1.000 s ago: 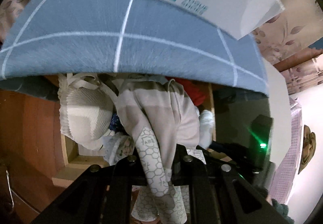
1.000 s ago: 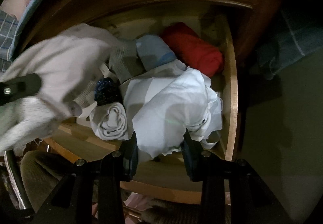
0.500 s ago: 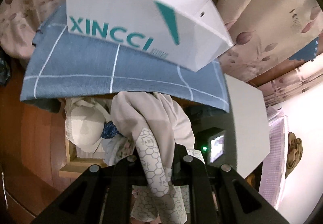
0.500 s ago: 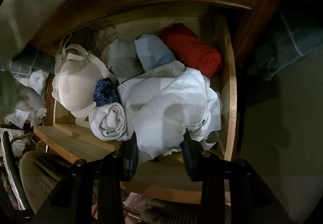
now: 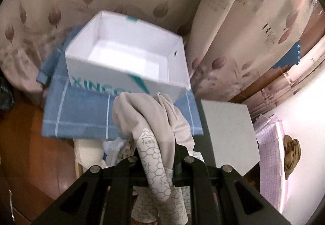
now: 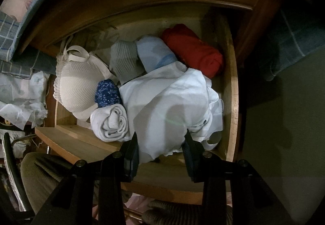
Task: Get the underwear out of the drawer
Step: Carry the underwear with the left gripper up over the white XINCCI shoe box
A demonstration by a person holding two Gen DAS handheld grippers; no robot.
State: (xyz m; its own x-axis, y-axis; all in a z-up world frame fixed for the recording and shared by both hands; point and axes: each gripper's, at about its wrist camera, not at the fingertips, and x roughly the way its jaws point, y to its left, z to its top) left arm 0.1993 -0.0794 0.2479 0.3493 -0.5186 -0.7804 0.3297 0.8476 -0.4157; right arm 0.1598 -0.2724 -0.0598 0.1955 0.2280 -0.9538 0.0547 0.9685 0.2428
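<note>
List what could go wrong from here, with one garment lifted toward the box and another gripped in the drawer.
1. The beige underwear with a hexagon-print band, clamped by the left gripper, hangs low in front of the open white cardboard box; it may snag the box's near wall.
2. The right gripper holds the crumpled white garment, which lies against the rolled white cloth; lifting may drag that out of the wooden drawer.

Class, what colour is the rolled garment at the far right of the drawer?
Red: the rolled garment shows best in the right wrist view.

Black angular claw frames, silver screws
</note>
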